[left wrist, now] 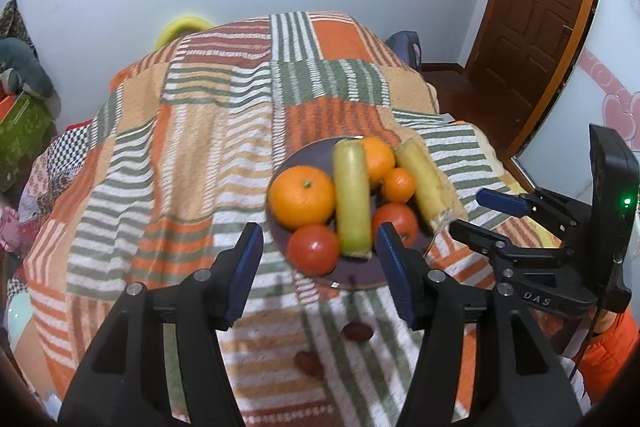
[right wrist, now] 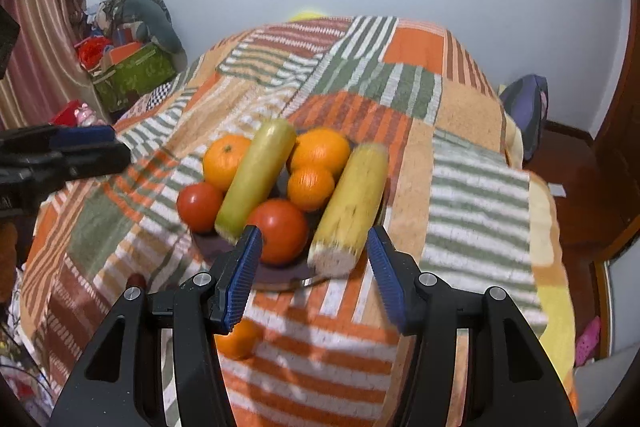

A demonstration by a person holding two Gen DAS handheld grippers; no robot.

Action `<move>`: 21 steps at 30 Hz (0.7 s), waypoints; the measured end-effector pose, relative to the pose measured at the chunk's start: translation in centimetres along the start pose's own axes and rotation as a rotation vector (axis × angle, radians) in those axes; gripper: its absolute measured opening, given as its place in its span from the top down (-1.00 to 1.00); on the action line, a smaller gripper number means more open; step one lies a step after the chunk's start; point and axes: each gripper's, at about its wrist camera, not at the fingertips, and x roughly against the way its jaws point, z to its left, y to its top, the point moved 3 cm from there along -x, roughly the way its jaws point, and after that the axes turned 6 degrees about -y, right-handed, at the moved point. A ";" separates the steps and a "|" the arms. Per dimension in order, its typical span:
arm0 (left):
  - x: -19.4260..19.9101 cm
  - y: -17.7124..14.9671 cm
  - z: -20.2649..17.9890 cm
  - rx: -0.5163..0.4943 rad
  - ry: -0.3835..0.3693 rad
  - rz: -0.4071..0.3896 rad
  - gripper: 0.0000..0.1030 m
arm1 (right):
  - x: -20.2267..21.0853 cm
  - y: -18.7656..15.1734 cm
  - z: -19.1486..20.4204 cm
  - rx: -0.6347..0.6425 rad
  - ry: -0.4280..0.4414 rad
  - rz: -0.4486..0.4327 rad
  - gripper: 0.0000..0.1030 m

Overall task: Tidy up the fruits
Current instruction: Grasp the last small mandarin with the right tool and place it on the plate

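Only our right view shows a loose orange; corn cob lies lengthwise across the plate. Both grippers gape, empty.

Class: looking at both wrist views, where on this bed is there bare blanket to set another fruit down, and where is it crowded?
Free: the striped blanket left of the plate, and beyond it. Crowded: the plate itself, packed with oranges, tomatoes and corn; a loose small orange lies before it.
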 end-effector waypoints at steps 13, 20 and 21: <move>1.5 -4.1 1.9 0.037 0.010 0.041 -0.21 | -0.3 -4.4 3.9 0.052 0.090 0.111 0.02; 0.8 -5.0 2.5 0.038 0.014 0.057 -0.22 | -2.8 -4.1 5.2 0.051 0.131 0.155 0.30; 0.6 -5.1 2.6 0.040 0.014 0.061 -0.22 | -3.4 -4.0 5.3 0.054 0.129 0.164 0.32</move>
